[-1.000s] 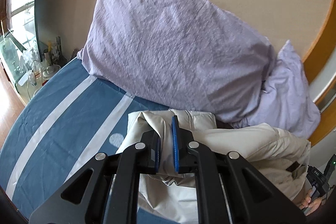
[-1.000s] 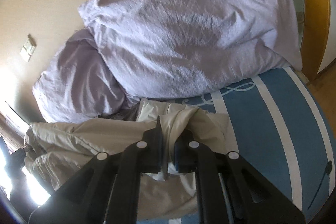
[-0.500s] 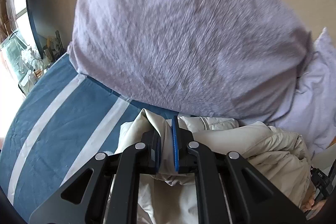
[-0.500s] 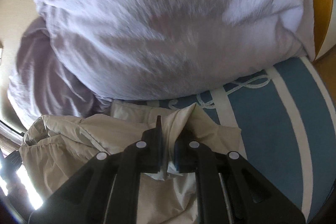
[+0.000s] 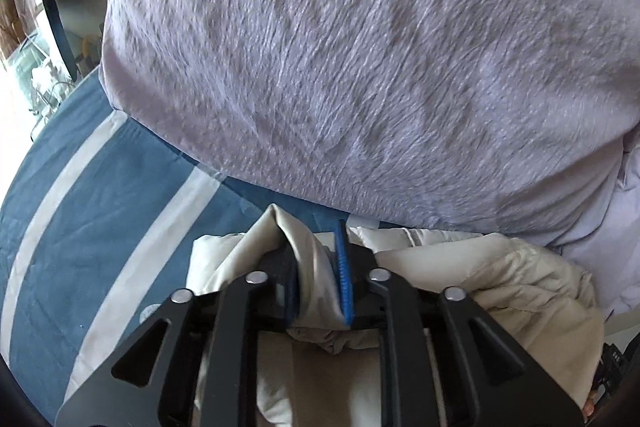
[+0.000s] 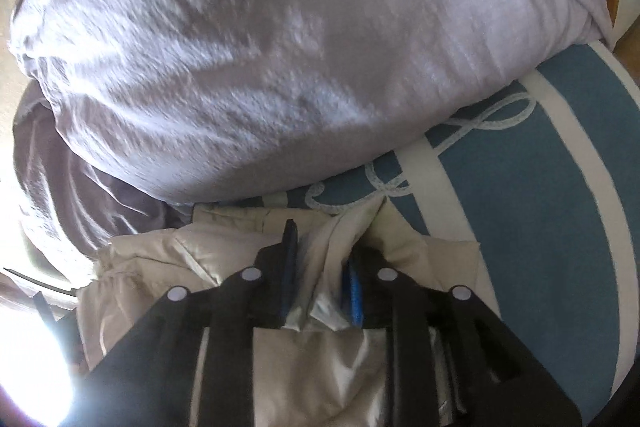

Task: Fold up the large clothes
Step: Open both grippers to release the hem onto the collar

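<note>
Since the earlier frames both grippers have advanced toward the lilac pillow (image 5: 360, 59), which now fills most of each view. The left gripper (image 5: 318, 267) pinches a raised fold of the beige padded jacket (image 5: 480, 275) between its blue pads, and the right gripper (image 6: 320, 279), jaws slightly parted, holds a bunched fold of the same garment. The jacket, pale, glossy and creased, lies on the blue bedspread (image 5: 100, 211) with white stripes, its far edge against the pillow's base.
</note>
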`<control>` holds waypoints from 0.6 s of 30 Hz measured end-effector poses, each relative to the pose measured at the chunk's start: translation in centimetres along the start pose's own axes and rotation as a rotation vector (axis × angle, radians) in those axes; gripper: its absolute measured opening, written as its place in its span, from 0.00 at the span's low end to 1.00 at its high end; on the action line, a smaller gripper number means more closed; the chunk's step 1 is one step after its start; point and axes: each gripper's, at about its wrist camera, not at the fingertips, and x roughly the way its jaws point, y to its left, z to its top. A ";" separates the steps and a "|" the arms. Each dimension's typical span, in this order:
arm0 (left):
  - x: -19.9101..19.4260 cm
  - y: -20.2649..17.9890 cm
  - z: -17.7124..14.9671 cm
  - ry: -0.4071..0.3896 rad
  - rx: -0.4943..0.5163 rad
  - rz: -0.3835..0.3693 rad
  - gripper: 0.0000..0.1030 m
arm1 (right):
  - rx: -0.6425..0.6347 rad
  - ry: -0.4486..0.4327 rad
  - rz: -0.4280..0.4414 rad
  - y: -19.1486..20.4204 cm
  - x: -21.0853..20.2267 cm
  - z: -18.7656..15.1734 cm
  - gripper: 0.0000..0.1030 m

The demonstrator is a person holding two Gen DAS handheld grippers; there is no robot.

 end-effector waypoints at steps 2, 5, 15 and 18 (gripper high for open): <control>-0.3 -0.1 0.4 0.006 -0.010 -0.019 0.29 | 0.005 -0.013 0.002 0.0 -0.9 0.2 0.32; -2.0 -0.4 1.3 -0.050 -0.002 -0.020 0.61 | -0.002 -0.056 -0.010 0.5 -2.6 0.3 0.45; -6.9 -4.6 0.0 -0.109 0.155 -0.072 0.68 | -0.168 -0.082 0.021 6.6 -4.9 -0.9 0.50; -7.1 -6.5 -1.8 -0.113 0.240 -0.067 0.68 | -0.233 -0.029 0.046 9.6 -3.0 -2.2 0.50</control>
